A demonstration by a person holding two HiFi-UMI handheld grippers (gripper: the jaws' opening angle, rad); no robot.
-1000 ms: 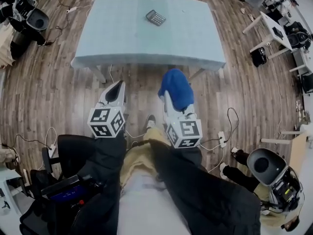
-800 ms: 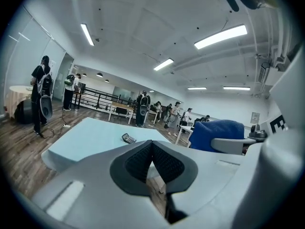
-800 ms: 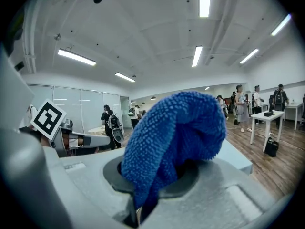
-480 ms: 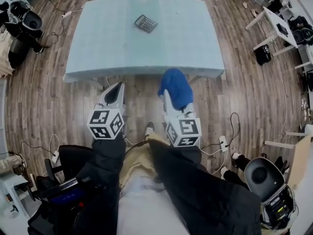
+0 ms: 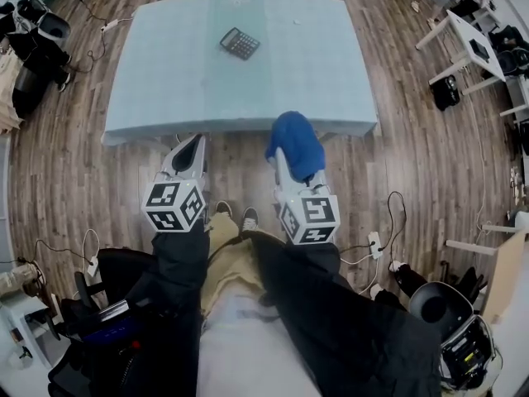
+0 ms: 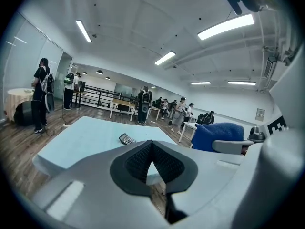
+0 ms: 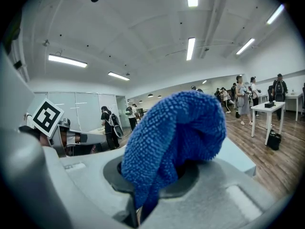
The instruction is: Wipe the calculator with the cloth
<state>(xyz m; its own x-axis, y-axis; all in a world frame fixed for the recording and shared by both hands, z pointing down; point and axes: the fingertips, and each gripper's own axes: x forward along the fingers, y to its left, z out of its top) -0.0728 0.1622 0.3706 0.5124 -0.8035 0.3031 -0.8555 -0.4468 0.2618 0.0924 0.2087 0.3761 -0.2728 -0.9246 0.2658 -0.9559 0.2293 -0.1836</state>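
**Holding the cloth short of the table**

Gripping a blue cloth (image 5: 296, 143) in the right gripper (image 5: 283, 165), jaws clamped on its lower folds, with the rest bunched up over the tips and hiding them in the right gripper view. Carrying the left gripper (image 5: 195, 142) alongside, jaws pressed together at the tips with nothing between them. Hovering both over the wood floor (image 5: 74, 172), just at the near edge of the pale blue table (image 5: 165, 81), neither touching it. Leaving the calculator (image 5: 240, 43) flat on the far half of the tabletop, turned at an angle, well apart from both grippers and from the cloth. Standing at the table's near side, shoes (image 5: 235, 216) between the two grippers. Beyond the table, in both gripper views: people on their feet and white desks (image 5: 468, 46).
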